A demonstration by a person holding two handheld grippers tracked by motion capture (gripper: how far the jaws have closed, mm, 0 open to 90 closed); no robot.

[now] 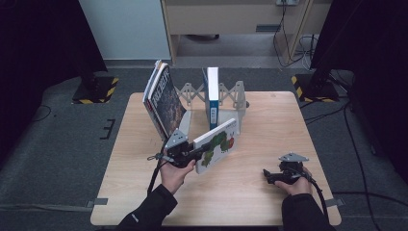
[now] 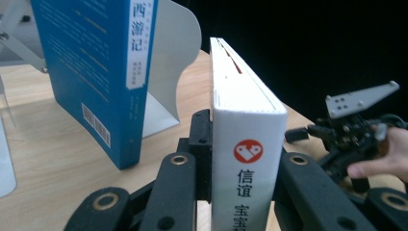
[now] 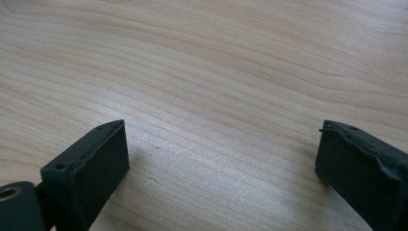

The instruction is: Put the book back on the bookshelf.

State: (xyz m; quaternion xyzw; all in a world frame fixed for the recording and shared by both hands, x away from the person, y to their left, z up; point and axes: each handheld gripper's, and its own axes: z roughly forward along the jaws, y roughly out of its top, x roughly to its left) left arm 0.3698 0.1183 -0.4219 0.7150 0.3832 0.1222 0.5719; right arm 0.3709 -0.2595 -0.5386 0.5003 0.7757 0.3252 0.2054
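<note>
My left gripper [image 1: 197, 151] is shut on a thick white picture book [image 1: 219, 142] with a caterpillar on its cover, holding it tilted just above the table. In the left gripper view the jaws clamp both covers at the white spine [image 2: 248, 159], which bears a red logo. A blue book [image 2: 101, 72] stands upright behind it against a white bookend [image 2: 168, 72]. My right gripper [image 1: 269, 175] rests low near the front right of the table. Its jaws stand wide open [image 3: 223, 159] over bare wood, with nothing between them.
A light wooden table [image 1: 269, 120] carries an expanding book rack [image 1: 231, 94] at the back. The blue book [image 1: 212, 94] stands in the rack. Two or three dark-covered books [image 1: 163, 98] lean at its left end. Dark floor and cables surround the table.
</note>
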